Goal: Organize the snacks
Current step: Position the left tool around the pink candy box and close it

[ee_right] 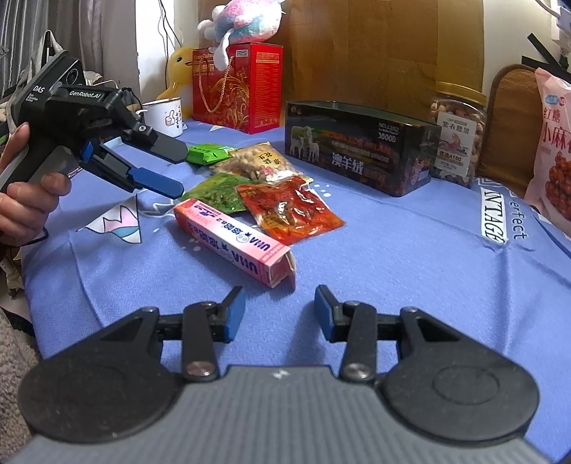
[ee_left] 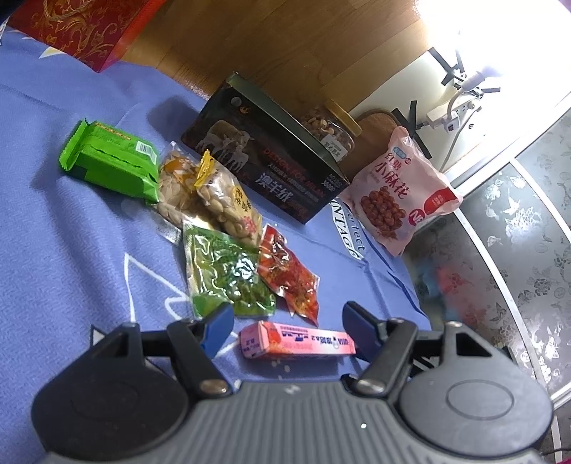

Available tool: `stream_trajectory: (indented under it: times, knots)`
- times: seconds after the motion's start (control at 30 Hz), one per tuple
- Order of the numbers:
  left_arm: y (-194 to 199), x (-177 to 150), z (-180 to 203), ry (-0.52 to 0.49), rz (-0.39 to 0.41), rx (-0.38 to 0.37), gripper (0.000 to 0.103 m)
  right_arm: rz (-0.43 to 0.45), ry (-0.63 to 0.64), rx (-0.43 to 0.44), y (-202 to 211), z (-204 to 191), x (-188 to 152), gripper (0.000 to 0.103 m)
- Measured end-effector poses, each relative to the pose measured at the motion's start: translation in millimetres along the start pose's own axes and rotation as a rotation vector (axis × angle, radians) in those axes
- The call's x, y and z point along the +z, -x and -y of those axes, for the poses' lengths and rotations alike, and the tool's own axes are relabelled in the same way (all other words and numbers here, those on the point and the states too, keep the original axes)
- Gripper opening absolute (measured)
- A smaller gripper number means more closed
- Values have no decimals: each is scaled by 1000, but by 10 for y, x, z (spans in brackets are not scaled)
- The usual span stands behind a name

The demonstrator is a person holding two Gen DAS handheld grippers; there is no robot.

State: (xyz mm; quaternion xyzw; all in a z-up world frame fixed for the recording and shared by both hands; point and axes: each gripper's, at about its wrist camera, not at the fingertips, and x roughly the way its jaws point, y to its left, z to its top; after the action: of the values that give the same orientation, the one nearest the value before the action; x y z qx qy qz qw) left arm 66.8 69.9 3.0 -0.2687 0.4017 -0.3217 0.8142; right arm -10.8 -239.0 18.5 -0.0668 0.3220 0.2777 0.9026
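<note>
Left gripper [ee_left: 287, 326] jaws apart, pink candy box [ee_left: 298, 344] lying between them on blue cloth [ee_left: 71, 250]. Green packet [ee_left: 228, 275], red packet [ee_left: 291, 278] beyond; dark box [ee_left: 264, 157] near table's far edge.

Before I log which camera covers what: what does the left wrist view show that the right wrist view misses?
Only the left wrist view shows the white power strip on the wall and the patterned glass panel.

Only the right wrist view shows the pastel plush toy, the white enamel mug, and the open left gripper in a hand.

Both show the long pink carton, the red snack pouch, the dark open box, the nut jar and the blue cloth.
</note>
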Motion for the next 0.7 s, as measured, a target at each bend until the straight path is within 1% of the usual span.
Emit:
stream_trajectory:
  times: [0.07, 0.23, 0.4, 0.47, 0.57, 0.7]
  knots:
    - [18, 5, -8, 1, 5, -3, 69, -2, 10, 4, -24, -16, 16, 49]
    - [15, 8, -5, 3, 1, -11, 69, -4, 38, 21, -57, -88, 41, 49]
    - [-74, -16, 82, -27, -28, -17, 69, 0, 45, 26, -83, -98, 54, 50]
    - [-64, -27, 118, -43, -27, -15, 69, 1, 40, 13, -73, -78, 50, 50]
    - [-55, -47, 156, -64, -28, 2, 69, 3, 24, 4, -58, -27, 41, 50]
    - [-181, -131, 169, -75, -70, 24, 69, 7, 22, 3, -92, -37, 53, 50]
